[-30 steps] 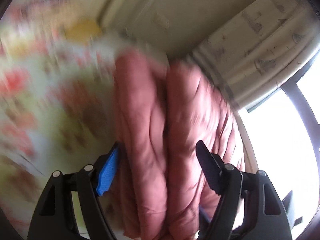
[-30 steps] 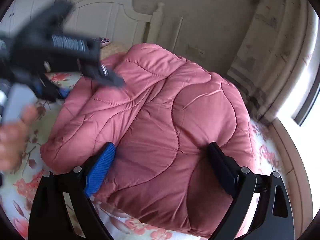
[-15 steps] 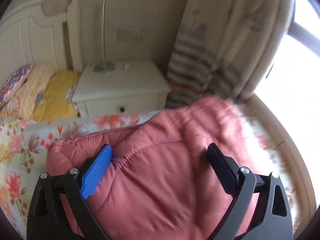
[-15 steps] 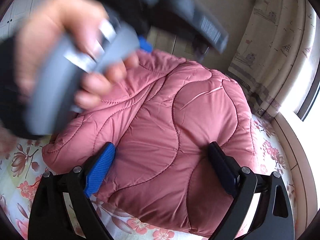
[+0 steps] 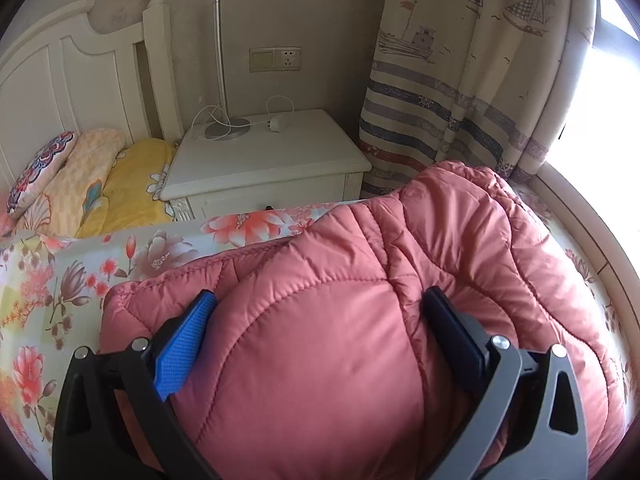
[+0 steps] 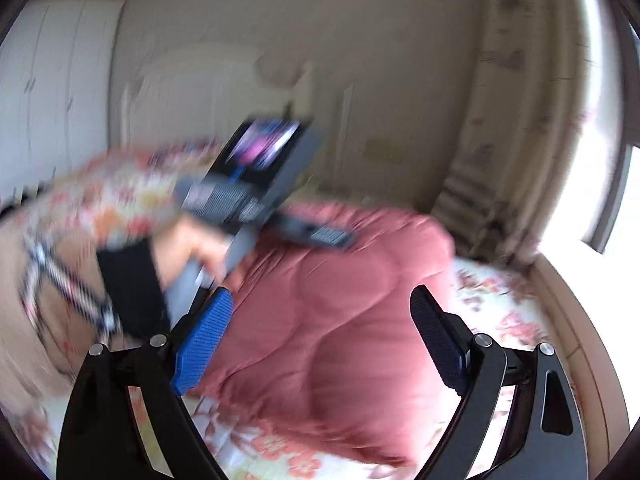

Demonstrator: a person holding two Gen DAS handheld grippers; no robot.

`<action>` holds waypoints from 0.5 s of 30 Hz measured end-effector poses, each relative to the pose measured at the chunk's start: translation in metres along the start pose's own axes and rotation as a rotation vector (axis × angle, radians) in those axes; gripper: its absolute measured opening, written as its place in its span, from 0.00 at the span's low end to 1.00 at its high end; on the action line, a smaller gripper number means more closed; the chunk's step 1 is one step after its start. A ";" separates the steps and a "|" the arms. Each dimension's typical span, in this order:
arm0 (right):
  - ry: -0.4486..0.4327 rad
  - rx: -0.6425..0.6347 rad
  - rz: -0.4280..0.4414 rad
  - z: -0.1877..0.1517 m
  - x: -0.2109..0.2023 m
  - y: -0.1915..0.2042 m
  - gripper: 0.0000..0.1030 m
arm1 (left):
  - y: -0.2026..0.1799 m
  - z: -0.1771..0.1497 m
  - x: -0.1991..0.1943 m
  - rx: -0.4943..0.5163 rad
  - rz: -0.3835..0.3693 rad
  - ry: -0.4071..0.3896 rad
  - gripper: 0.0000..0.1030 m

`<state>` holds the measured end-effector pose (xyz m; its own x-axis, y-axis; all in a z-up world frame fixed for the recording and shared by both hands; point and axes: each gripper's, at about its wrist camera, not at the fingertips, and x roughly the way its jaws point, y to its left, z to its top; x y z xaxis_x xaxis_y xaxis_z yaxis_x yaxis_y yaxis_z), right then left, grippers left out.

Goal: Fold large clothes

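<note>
Left wrist view: the left gripper (image 5: 320,328) has just been opening and stands wide, a bulge of the pink quilted coat (image 5: 360,300) between its 2 fingers; whether the pads press it I cannot tell. The coat looks puffy, light and slick, so it would likely spring back; a stitched hem or seam seems the better hold than the padding. It lies on a floral bedsheet (image 5: 60,280); ahead are a white nightstand (image 5: 264,160) and a striped curtain (image 5: 440,100).

Right wrist view, blurred: the right gripper (image 6: 320,320), released, has just narrowed slightly and hangs above the coat (image 6: 352,320). Beyond-left, a hand (image 6: 188,248) holds the left gripper.
</note>
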<state>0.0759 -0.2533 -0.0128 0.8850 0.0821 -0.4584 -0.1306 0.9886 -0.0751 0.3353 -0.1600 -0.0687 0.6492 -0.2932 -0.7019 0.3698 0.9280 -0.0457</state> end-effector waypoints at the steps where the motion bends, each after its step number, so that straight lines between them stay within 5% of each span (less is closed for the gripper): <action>1: -0.002 0.042 -0.009 0.002 0.000 -0.012 0.84 | -0.001 0.000 -0.001 0.001 0.002 0.000 0.98; 3: 0.045 0.074 0.000 -0.004 0.013 -0.022 0.84 | 0.000 0.000 -0.001 0.001 0.001 -0.003 0.98; 5: 0.221 0.059 -0.013 -0.026 0.051 -0.021 0.91 | -0.001 0.000 -0.003 0.003 -0.010 -0.010 0.98; 8: 0.192 -0.021 -0.093 -0.046 0.064 -0.009 0.92 | -0.001 0.000 -0.002 0.011 -0.005 -0.012 0.98; 15: 0.211 -0.018 -0.085 -0.034 0.076 -0.012 0.92 | -0.001 0.000 -0.001 0.010 -0.005 -0.010 0.98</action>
<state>0.1293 -0.2631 -0.0772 0.7803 -0.0316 -0.6246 -0.0692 0.9882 -0.1364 0.3345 -0.1605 -0.0680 0.6542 -0.3001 -0.6943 0.3797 0.9242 -0.0417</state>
